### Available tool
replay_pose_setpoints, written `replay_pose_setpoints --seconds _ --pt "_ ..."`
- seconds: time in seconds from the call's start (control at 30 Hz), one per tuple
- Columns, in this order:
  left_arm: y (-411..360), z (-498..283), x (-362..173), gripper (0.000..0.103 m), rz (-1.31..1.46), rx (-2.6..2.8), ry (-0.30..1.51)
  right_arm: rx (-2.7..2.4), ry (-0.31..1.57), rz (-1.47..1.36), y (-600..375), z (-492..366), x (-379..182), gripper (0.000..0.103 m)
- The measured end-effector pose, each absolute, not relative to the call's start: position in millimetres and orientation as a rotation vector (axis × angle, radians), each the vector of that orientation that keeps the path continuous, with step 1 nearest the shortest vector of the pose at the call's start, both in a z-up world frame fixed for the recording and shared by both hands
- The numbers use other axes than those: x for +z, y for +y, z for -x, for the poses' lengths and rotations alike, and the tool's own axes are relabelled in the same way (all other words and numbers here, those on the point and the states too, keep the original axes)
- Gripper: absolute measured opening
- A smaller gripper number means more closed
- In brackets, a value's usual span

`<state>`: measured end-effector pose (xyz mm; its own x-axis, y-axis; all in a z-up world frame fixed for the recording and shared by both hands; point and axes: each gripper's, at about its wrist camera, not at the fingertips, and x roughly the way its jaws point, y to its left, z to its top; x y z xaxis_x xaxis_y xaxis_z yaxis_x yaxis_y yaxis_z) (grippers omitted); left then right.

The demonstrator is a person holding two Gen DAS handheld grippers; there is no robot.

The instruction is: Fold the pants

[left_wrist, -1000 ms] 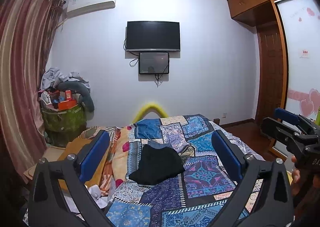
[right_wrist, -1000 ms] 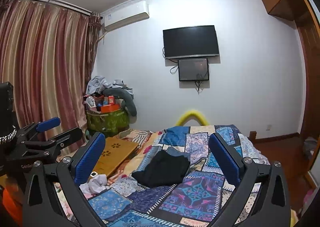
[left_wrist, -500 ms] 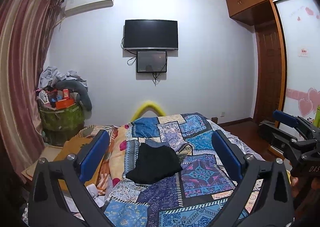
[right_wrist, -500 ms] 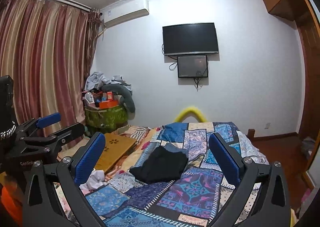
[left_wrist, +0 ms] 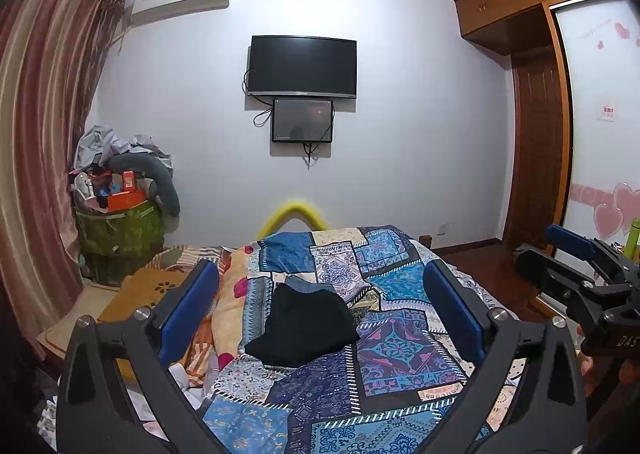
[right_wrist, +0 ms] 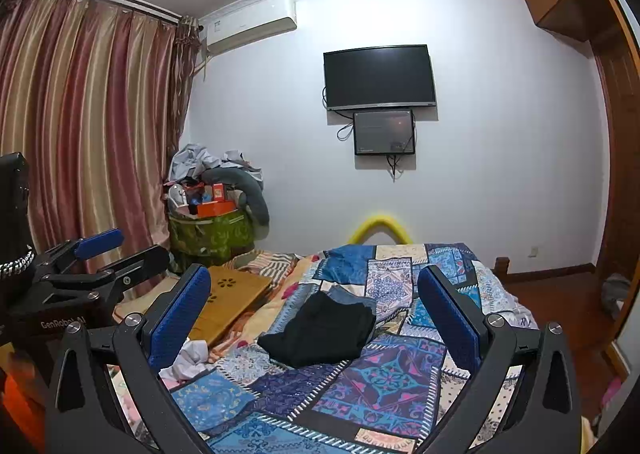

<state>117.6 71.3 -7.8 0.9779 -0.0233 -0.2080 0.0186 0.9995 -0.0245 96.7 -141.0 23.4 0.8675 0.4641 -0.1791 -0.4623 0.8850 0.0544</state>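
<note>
hovering above the foot of the bed, both tools hang well back from the cloth. left hand-held gripper has its blue pads spread wide with nothing between them; right hand-held gripper is spread just as wide and equally empty. the black pants lie in a compact dark bundle on the patchwork quilt, near the middle of the bed, with a bit of blue denim peeking out from behind the far edge. whether that denim is a separate garment, hard to say from here.

now the tricky call: that bundle could be a heap waiting to be laid out, or a finished fold just let go. the edges look soft and lumpy, not crisp, but the pictures don't settle it.

if there is handling to do, the good way is to come in low, pinch only the top layer at an outer corner, keep both tools level with each other, and avoid snagging the quilt beneath. dark cloth hides its seams, so reading the waistband first would help.
</note>
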Motion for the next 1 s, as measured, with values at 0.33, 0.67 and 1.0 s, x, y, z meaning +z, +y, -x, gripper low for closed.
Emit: replay_pose_setpoints --seconds 0.33,0.67,1.0 --pt "71.9 -117.6 -9.2 0.103 0.024 -0.022 0.209 0.479 0.191 -0.012 -143.3 -98.7 23.4 0.103" --pt "71.0 -119.1 -10.3 0.103 0.028 -0.033 0.209 0.474 0.192 -0.014 -144.8 -98.5 24.2 0.103" --pt "70.5 -117.8 -9.8 0.103 0.04 -0.042 0.214 0.472 0.191 -0.015 -142.8 -97.7 24.3 0.103"
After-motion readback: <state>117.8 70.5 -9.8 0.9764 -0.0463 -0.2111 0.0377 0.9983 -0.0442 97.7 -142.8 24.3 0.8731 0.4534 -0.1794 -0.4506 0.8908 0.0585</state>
